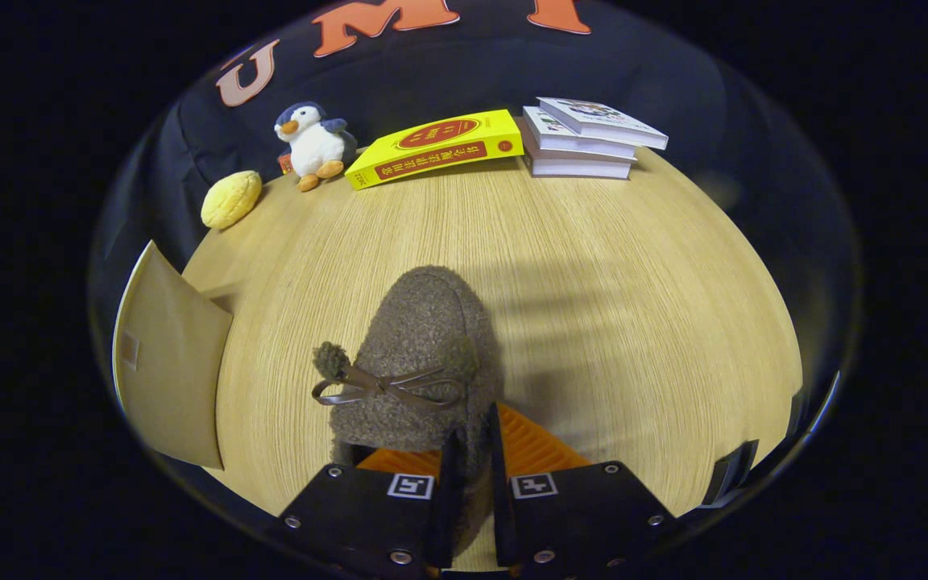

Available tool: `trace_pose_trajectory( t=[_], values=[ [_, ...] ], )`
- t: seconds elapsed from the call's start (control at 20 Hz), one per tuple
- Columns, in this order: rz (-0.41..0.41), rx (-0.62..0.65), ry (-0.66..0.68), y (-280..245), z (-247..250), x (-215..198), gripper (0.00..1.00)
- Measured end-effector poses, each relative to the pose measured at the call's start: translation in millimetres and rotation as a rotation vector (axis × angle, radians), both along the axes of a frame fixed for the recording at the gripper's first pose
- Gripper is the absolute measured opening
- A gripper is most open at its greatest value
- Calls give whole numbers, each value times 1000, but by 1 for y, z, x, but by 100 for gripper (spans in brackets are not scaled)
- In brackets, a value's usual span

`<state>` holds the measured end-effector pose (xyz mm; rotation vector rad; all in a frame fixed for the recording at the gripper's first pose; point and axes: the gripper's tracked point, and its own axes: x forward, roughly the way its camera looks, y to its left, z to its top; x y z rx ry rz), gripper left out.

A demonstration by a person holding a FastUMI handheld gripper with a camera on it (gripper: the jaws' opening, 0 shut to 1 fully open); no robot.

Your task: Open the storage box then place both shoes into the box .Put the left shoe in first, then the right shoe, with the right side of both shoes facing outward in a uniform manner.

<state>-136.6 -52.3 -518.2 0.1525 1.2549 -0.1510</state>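
Note:
A fuzzy brown shoe (420, 354) with a thin leather bow and a pompom hangs off my gripper (472, 475), toe pointing away from me over the wooden table (593, 306). Both fingers pinch the shoe's rim at its heel end, so the gripper is shut on the shoe. To the left of the shoe stands a tan flap (170, 370) of the storage box, swung up; the rest of the box is hidden from me.
Along the far edge of the table sit a yellow lemon-shaped toy (230, 199), a plush penguin (312, 145), a yellow book (436, 147) and a stack of white books (585, 137). A dark object (734, 471) lies near the table's right edge.

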Motion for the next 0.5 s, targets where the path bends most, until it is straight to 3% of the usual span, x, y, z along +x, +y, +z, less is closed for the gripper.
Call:
trace_pose_trajectory(
  t=[0.25,0.5],
  values=[
    [-42,-7,4,-3,11,1,6],
    [-54,-14,-35,12,49,12,5]
  ],
)
